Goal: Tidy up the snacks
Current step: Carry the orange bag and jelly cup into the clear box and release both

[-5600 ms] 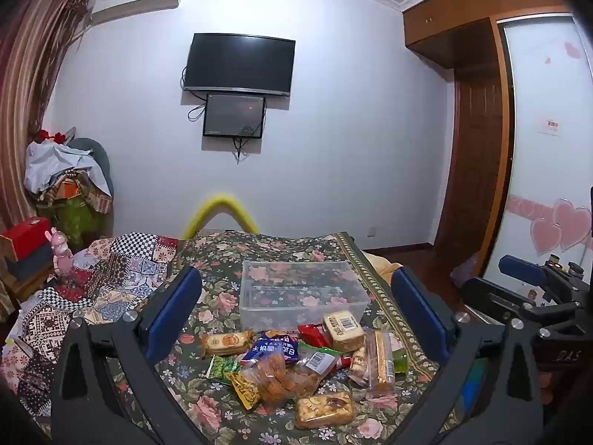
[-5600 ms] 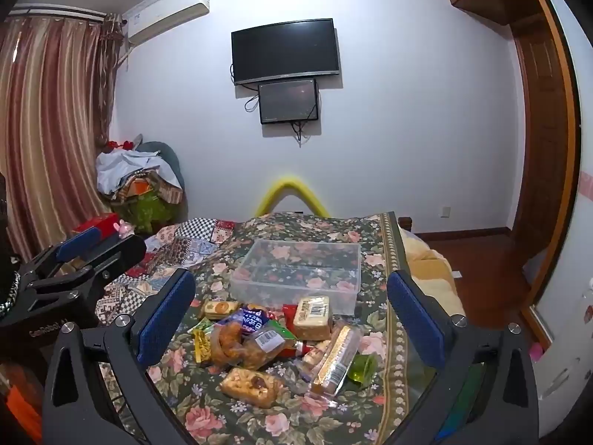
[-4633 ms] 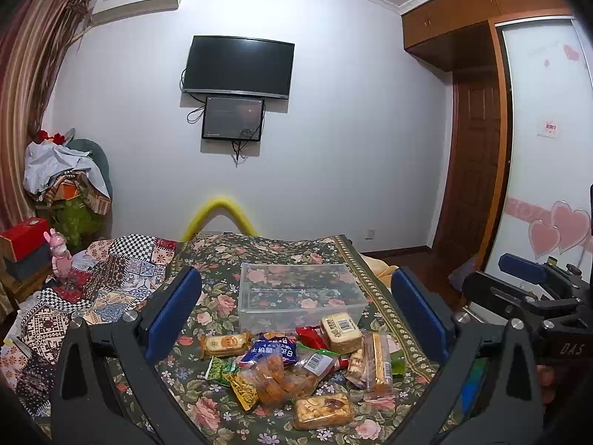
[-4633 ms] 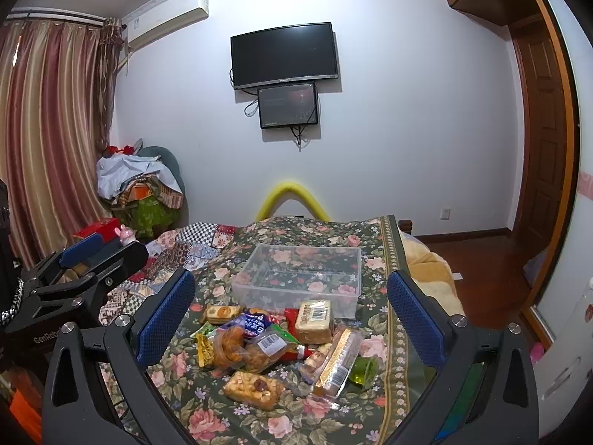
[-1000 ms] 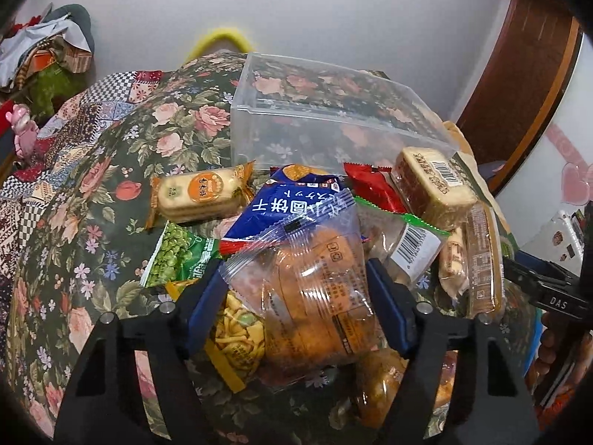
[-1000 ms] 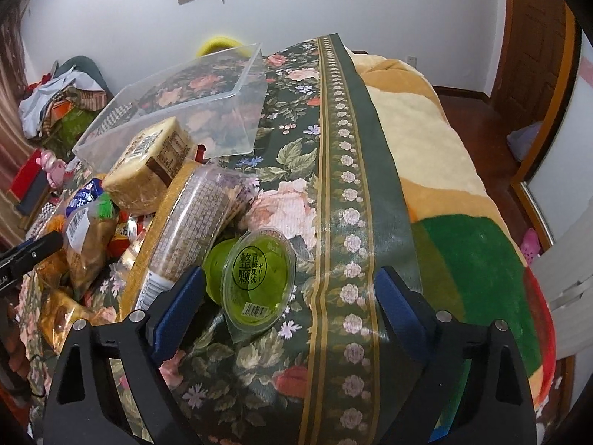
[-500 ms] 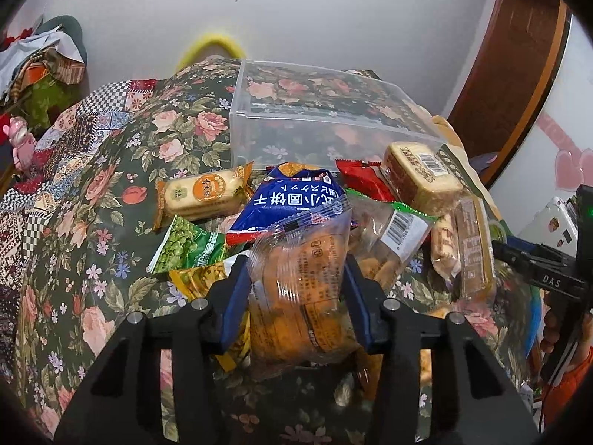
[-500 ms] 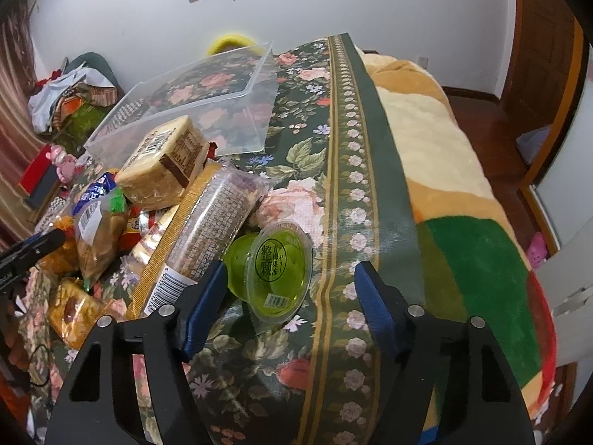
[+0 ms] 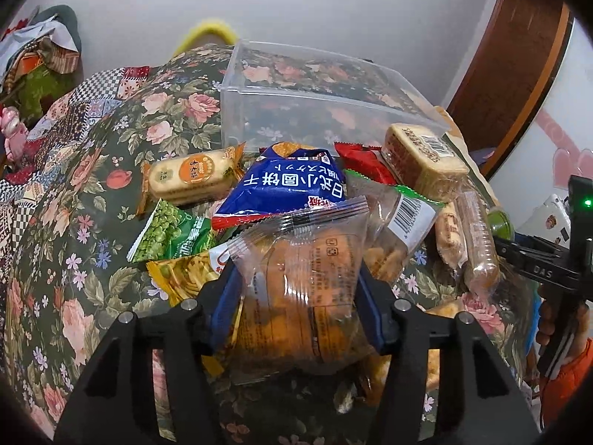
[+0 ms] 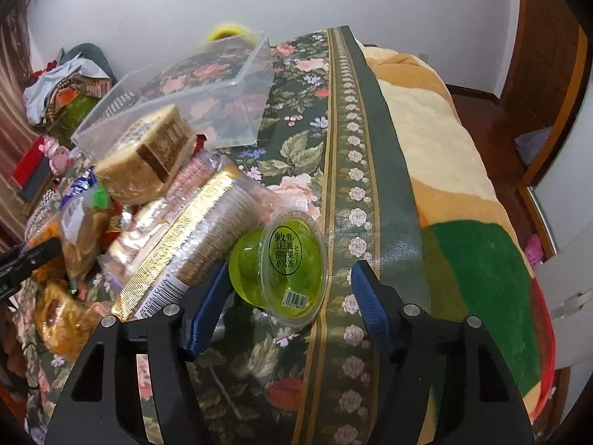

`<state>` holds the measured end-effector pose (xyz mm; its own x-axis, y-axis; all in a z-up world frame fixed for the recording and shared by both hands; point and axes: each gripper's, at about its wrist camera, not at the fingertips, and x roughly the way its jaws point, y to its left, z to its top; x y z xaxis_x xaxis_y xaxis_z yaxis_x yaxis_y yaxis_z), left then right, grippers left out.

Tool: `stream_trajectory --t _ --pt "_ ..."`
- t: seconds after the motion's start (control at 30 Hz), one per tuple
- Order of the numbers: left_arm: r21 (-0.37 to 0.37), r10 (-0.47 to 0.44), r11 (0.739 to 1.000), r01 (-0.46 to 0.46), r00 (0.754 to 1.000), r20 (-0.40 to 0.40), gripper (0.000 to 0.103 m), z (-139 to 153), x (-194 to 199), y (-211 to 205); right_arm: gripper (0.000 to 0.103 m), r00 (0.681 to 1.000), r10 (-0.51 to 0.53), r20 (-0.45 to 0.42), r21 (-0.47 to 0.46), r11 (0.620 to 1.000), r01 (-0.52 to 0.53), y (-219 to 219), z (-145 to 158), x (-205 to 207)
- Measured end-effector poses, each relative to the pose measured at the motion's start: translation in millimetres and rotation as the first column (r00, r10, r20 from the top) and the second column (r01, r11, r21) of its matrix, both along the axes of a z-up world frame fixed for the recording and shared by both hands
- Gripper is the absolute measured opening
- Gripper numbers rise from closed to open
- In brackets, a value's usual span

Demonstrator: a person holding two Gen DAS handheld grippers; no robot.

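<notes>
- Left gripper [image 9: 298, 307], jaws easing apart, pinching clear crinkly bag of orange pastries [image 9: 304, 289]: could slip from slackening grip.
- Right gripper [image 10: 287, 296], jaws closing, not yet touching round green jelly cup [image 10: 287, 263]: could roll away.

Lighting: even, soft indoor light, no source in frame; shadows faint | Glare: highlights on clear snack bag [image 9: 304, 282] and jelly cup [image 10: 289, 267] | Distortion: strong fisheye bending, dark vignette in all corners | Focus: mostly sharp; slight blur upper left.
</notes>
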<state>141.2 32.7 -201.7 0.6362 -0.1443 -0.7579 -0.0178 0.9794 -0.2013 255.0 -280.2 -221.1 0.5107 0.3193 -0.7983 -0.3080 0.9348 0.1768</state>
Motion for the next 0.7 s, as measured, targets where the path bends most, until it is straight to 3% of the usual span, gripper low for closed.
stream_trajectory --t 0.1,0.3,0.7 --pt "0.009 -0.001 1.0 0.0 1.0 0.007 0.054 1 -2 -1 0.049 1.0 -0.002 -0.004 0.018 1.0 0.002 -1 -1 1" --pt "0.014 -0.001 1.0 0.001 1.0 0.029 0.052 11 -6 0 0.041 0.999 0.001 0.054 -0.029 1.0 0.001 3 8 -7" --pt "0.011 0.012 1.0 -0.013 0.989 0.145 0.051 62 -11 8 0.039 0.991 -0.024 0.13 0.03 0.999 0.02 -6 48 -11"
